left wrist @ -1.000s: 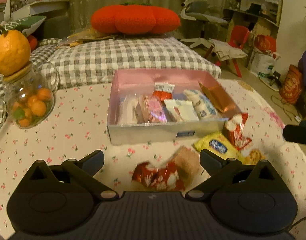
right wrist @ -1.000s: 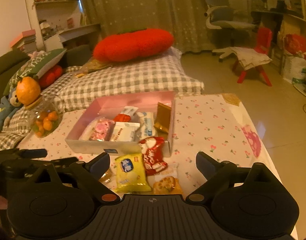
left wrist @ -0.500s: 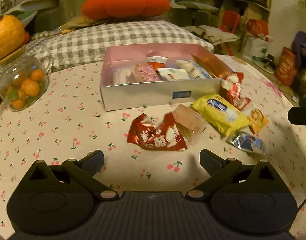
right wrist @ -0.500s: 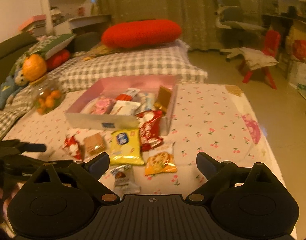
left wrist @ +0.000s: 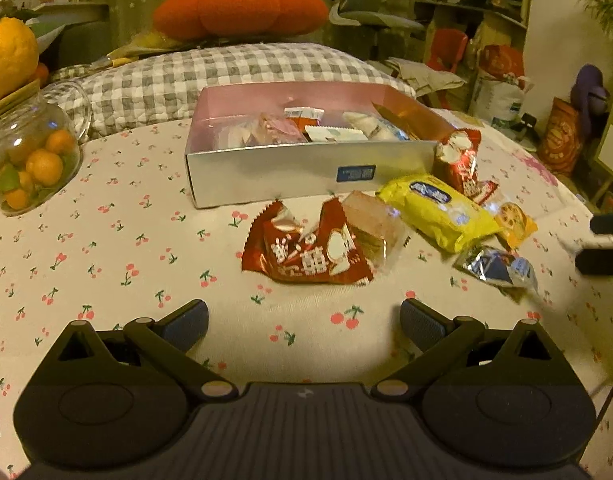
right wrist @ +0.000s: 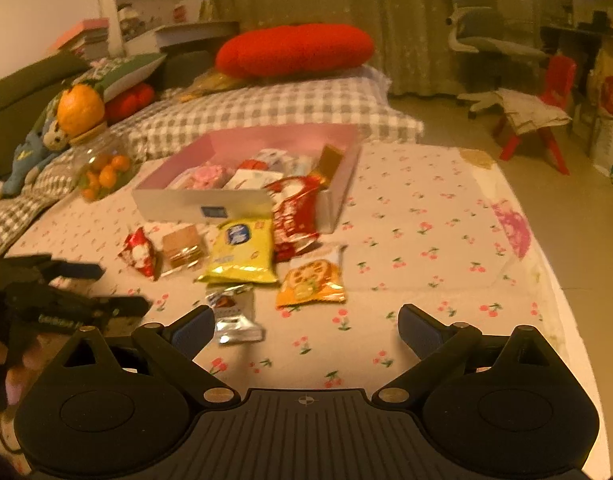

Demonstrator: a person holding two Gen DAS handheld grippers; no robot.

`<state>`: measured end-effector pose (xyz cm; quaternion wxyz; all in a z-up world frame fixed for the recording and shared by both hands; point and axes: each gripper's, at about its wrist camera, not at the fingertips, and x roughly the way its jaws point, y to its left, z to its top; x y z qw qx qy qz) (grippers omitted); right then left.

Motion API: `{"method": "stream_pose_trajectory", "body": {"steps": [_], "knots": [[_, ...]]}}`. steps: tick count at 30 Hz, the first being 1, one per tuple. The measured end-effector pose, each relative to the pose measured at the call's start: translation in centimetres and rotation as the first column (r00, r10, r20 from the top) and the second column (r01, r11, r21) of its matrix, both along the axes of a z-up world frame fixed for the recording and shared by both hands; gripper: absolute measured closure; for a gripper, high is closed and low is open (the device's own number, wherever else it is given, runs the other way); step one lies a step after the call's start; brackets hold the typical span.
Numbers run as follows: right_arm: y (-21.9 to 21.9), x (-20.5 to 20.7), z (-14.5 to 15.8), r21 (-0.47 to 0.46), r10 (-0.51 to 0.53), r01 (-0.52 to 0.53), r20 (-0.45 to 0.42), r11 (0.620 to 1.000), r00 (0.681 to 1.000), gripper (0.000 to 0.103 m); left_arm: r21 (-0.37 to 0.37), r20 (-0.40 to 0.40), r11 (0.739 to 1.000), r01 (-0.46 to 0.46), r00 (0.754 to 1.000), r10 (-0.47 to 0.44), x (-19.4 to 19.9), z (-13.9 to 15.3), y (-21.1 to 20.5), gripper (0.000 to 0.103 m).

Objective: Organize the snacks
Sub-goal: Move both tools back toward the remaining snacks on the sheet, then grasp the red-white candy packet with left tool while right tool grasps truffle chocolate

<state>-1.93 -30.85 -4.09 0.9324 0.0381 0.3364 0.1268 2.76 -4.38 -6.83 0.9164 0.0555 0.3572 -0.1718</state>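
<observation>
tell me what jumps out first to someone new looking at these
The scatter of bright snack packets on the cherry-print cloth: a yellow pack, a red pack and an orange pack, all just in front of the box, which is pink inside and already holds snacks. Behind it, a big red cushion sits on a checked pad. Both grippers, left and right, are open and hold nothing.
</observation>
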Motion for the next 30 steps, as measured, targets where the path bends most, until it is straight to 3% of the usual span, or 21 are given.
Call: {"method": "stream_pose_trajectory", "body": {"steps": [12,18,23,27,30], "knots": [[3.5,1.1,-1.3,-0.05,0.106,-0.109,-0.06,0.993,0.993,0.004,-0.044,0.031,0.998,-0.055,0.998,0.056,2.3,-0.2,-0.9,0.002],[5.2,2.1,-1.9,-0.096,0.133,-0.141,-0.085,0.985,0.988,0.004,-0.056,0.041,0.998,-0.023,0.999,0.026,2.5,-0.2,-1.0,0.013],[5.7,2.7,-2.4,-0.121,0.13,-0.142,-0.1,0.982,0.986,0.006,-0.067,0.038,0.998,0.003,0.999,-0.001,2.5,0.1,-0.7,0.031],[5.9,2.9,-2.3,-0.124,0.129,-0.141,-0.095,0.982,0.987,0.013,-0.062,0.031,0.998,0.01,0.999,-0.008,2.6,0.3,-0.4,0.04],[6.0,2.9,-2.0,-0.128,0.131,-0.142,-0.087,0.982,0.988,0.028,-0.06,0.025,0.998,0.0,1.0,0.001,2.4,0.3,-0.3,0.043]]}}
